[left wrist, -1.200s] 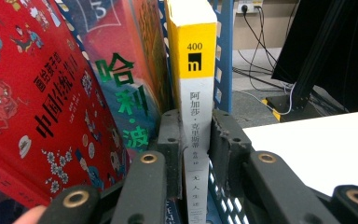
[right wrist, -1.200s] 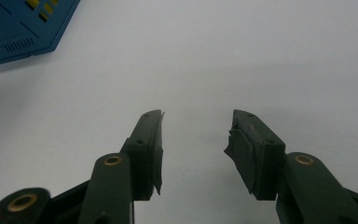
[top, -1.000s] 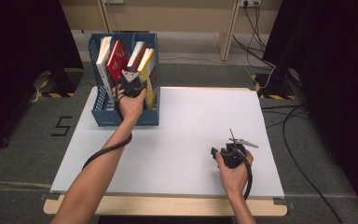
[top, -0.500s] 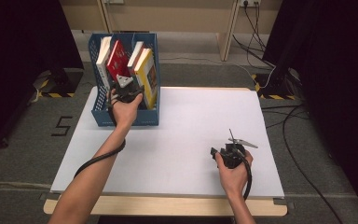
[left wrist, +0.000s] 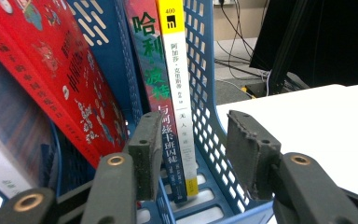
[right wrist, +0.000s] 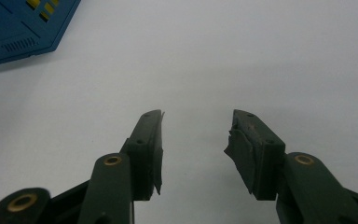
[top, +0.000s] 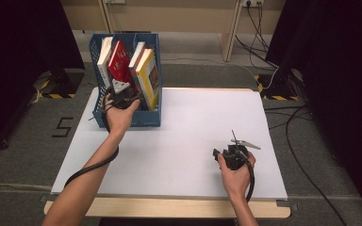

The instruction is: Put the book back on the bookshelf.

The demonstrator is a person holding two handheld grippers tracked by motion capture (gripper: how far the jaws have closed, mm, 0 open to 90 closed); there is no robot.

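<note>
A blue mesh rack [top: 147, 118] stands at the table's far left corner and holds several upright books. Among them are a red book [top: 119, 61] and a yellow-covered book [top: 150, 77]. My left gripper [top: 122, 94] is at the rack's near end, just above the rim. In the left gripper view its jaws [left wrist: 196, 149] are open. Between them are the white-and-yellow spine [left wrist: 179, 93] and the rack's side wall [left wrist: 204, 93], and neither is touched. The red book [left wrist: 51, 70] leans to the left. My right gripper [top: 233, 149] rests low over the table at the near right, and it [right wrist: 193, 149] is open with nothing between its fingers.
The white table top [top: 207, 122] stretches bare between the two hands. A corner of the blue rack [right wrist: 18, 28] shows at the top left of the right gripper view. Cables [top: 283, 70] lie on the floor beyond the far right edge.
My left hand has shifted slightly left along the rack's near end. The right gripper has not moved.
</note>
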